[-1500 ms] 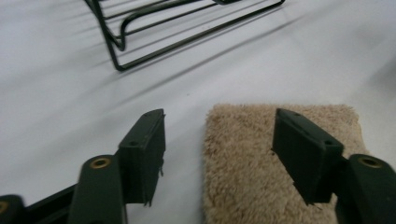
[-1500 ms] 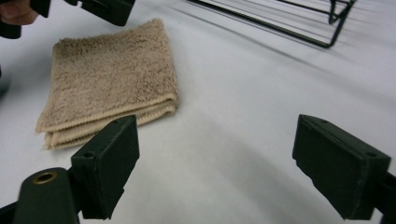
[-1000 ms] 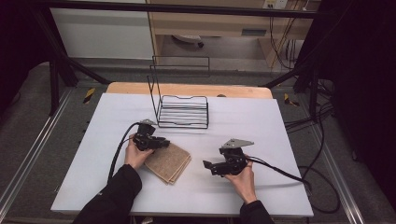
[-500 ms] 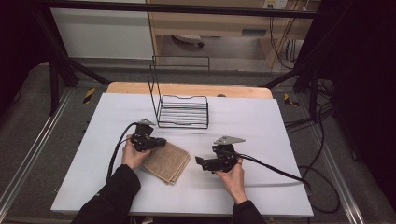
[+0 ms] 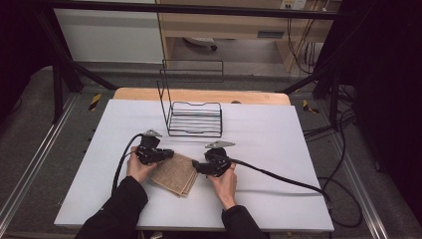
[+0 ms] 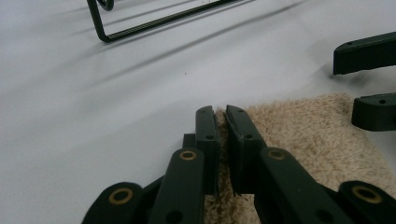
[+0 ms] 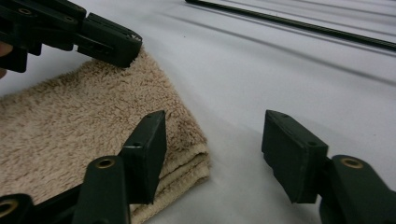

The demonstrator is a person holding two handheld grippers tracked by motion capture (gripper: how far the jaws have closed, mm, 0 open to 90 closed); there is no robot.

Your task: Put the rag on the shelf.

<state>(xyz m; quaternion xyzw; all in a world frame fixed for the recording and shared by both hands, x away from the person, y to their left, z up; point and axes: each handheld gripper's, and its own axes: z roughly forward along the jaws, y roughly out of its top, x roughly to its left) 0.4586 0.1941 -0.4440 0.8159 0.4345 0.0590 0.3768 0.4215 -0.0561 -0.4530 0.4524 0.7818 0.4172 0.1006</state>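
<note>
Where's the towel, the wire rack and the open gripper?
towel (image 5: 174,174): high view, middle of the folded top.
wire rack (image 5: 195,119): high view, its flat bottom grid.
right gripper (image 7: 215,154): right gripper view, the gap between its wide-open jaws, beside the towel's corner.

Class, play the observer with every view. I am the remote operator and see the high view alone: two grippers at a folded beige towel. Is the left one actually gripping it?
Observer: Yes. In the left gripper view, the left gripper is shut on an edge of the towel, with pile pinched between the jaws.
Operator: And the right gripper?
Observer: The right gripper is open, its jaws wide apart; one is above the towel's folded corner, the other over the bare white table.
Operator: How thick is the towel there?
Observer: The right gripper view shows several stacked layers at that corner.
</note>
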